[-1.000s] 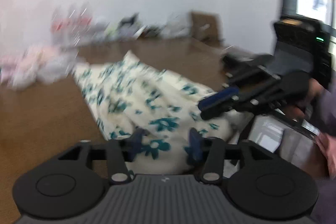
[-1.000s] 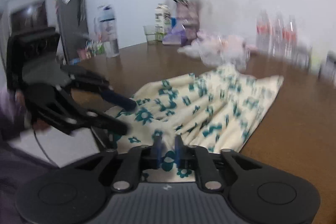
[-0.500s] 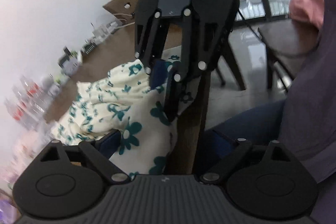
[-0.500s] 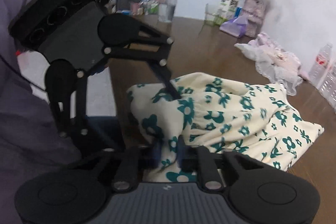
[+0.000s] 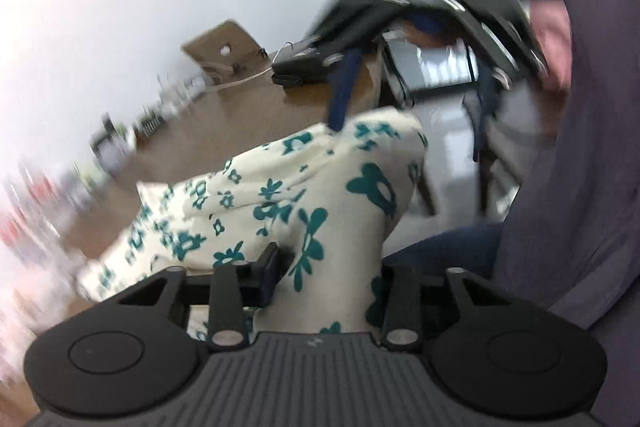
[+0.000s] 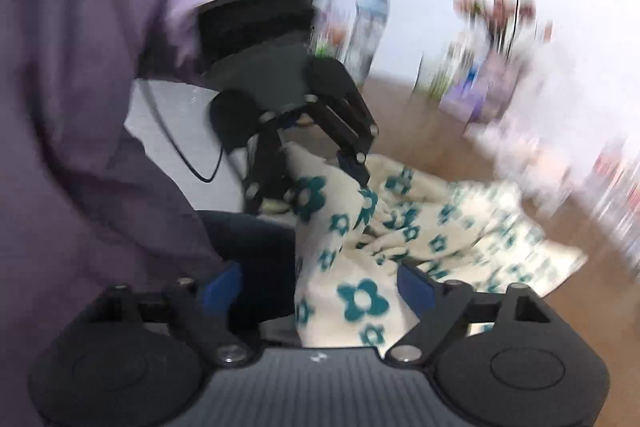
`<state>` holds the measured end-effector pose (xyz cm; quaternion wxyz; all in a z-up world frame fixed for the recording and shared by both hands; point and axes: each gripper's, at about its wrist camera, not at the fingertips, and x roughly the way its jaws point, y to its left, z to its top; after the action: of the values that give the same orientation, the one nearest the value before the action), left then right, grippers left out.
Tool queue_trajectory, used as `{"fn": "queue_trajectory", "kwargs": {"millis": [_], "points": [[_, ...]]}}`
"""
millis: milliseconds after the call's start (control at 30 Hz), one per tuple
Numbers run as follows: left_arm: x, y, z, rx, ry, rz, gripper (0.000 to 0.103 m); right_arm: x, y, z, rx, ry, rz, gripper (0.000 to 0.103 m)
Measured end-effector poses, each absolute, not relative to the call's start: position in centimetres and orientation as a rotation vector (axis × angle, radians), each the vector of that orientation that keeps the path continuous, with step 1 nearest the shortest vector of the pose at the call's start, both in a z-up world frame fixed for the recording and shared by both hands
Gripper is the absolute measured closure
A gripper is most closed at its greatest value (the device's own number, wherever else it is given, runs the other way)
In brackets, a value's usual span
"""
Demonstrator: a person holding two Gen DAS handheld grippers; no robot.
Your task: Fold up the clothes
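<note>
We see both grippers tipped downward at the near edge of the wooden table (image 6: 404, 115), each rolled to one side so the room leans in both views. The left gripper (image 5: 324, 267) is closing, its fingers (image 5: 272, 263) drawn in on a fold of the floral garment (image 5: 280, 195) that fills the gap between them. The right gripper (image 6: 320, 285) is opening, its blue pads (image 6: 414, 285) spread wide, with the cloth's hanging edge loose between them (not pinched).

The garment (image 6: 400, 227) lies with its long axis running from the near edge away across the table, one end draped over the edge toward the person's lap (image 6: 248, 239). Beyond it stand a flower vase (image 6: 496, 83) and blurred bottles (image 6: 616, 187); a laptop (image 5: 304, 65) sits at the far side.
</note>
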<state>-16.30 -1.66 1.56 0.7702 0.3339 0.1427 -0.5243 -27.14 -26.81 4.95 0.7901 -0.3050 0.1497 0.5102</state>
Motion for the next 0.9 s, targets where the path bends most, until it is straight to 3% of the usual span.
{"fn": "queue_trajectory", "kwargs": {"millis": [100, 167, 233, 333, 400, 433, 467, 500, 633, 667, 700, 733, 767, 833, 900], "points": [[-14.4, -0.8, 2.8, 0.597, 0.388, -1.188, 0.076, -28.3, -27.1, 2.9, -0.757, 0.202, 0.978, 0.019], [-14.0, -0.8, 3.1, 0.564, 0.435, -1.213, 0.084, -28.4, -26.6, 1.3, -0.832, 0.133, 0.933, 0.026], [-14.4, -1.0, 3.6, 0.566, 0.464, -1.232, 0.085, -28.0, -26.0, 0.6, -0.859, 0.111, 0.965, 0.062], [-15.3, -0.6, 4.1, 0.598, 0.468, -1.223, 0.083, -26.6, -26.0, 1.7, -0.735, 0.219, 1.092, 0.079], [-17.0, 0.1, 4.0, 0.618, 0.406, -1.184, 0.067, -25.8, -26.6, 2.8, -0.637, 0.282, 1.135, 0.080], [-18.0, 0.1, 3.6, 0.643, 0.348, -1.127, 0.042, -25.4, -26.9, 3.2, -0.596, 0.315, 1.151, 0.080], [-18.9, 0.1, 3.1, 0.667, 0.290, -1.067, 0.027, -25.1, -27.2, 3.5, -0.557, 0.349, 1.170, 0.080], [-20.1, 0.0, 2.3, 0.685, 0.236, -0.997, 0.026, -24.7, -27.5, 3.8, -0.523, 0.377, 1.190, 0.080], [-22.0, -0.3, -0.2, 0.762, 0.194, -0.988, 0.027, -23.6, -28.2, 4.1, -0.444, 0.463, 1.257, 0.080], [-21.8, -0.2, -0.2, 0.758, 0.210, -1.004, 0.032, -23.0, -28.4, 4.4, -0.416, 0.485, 1.277, 0.080], [-21.3, 0.1, 0.2, 0.730, 0.240, -1.037, 0.040, -22.2, -28.5, 4.8, -0.389, 0.517, 1.300, 0.080], [-20.2, 0.5, 1.2, 0.672, 0.300, -1.093, 0.062, -21.1, -28.7, 5.3, -0.365, 0.557, 1.329, 0.080], [-18.4, 1.3, 2.7, 0.555, 0.384, -1.164, 0.070, -19.9, -28.8, 5.8, -0.339, 0.598, 1.357, 0.080], [-13.3, 3.1, 5.2, 0.263, 0.590, -1.278, 0.070, -16.9, -28.8, 6.8, -0.245, 0.673, 1.387, 0.078], [-7.4, 4.1, 5.7, -0.018, 0.781, -1.280, 0.069, -13.4, -29.4, 7.6, -0.085, 0.721, 1.355, 0.069]]}}
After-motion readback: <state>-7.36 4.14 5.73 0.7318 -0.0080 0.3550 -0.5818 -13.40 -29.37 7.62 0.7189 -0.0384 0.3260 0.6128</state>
